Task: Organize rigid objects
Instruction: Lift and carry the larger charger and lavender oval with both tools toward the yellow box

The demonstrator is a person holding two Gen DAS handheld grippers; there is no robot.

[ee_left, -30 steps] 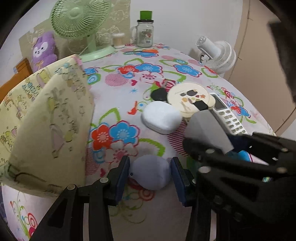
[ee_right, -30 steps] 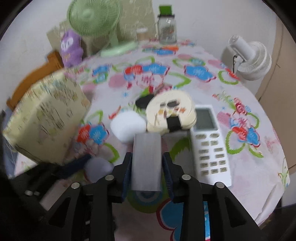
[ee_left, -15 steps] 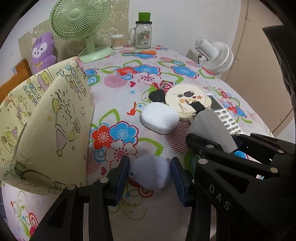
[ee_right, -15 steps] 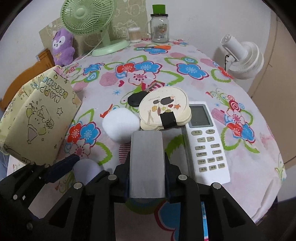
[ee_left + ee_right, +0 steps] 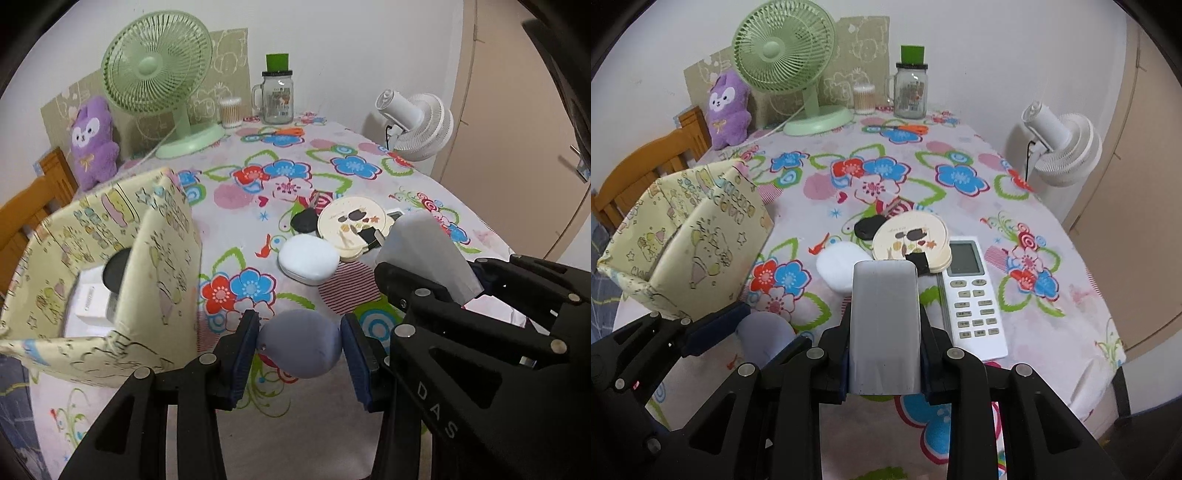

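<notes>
My left gripper [image 5: 298, 347] is shut on a pale lavender egg-shaped case [image 5: 303, 345], held above the tablecloth beside the yellow storage box [image 5: 162, 266]. It also shows in the right wrist view [image 5: 764, 334]. My right gripper [image 5: 884, 354] is shut on a grey rectangular power bank [image 5: 884, 325], raised over the table; it shows in the left wrist view [image 5: 428, 247] too. On the table lie a white oval case [image 5: 308, 258], a round cream compact [image 5: 352, 225], a black key fob [image 5: 304, 221] and a white remote [image 5: 973, 295].
The yellow box [image 5: 690, 243] stands open at the left with white items inside. A green fan [image 5: 162, 85], a purple plush [image 5: 94, 140], a glass jar [image 5: 277, 96] and a white fan [image 5: 417, 125] stand at the table's far side. A wooden chair [image 5: 646, 170] is at the left.
Both grippers have risen with their objects and tilted up; the table looks farther below. The box's inside has come into the left wrist view.
</notes>
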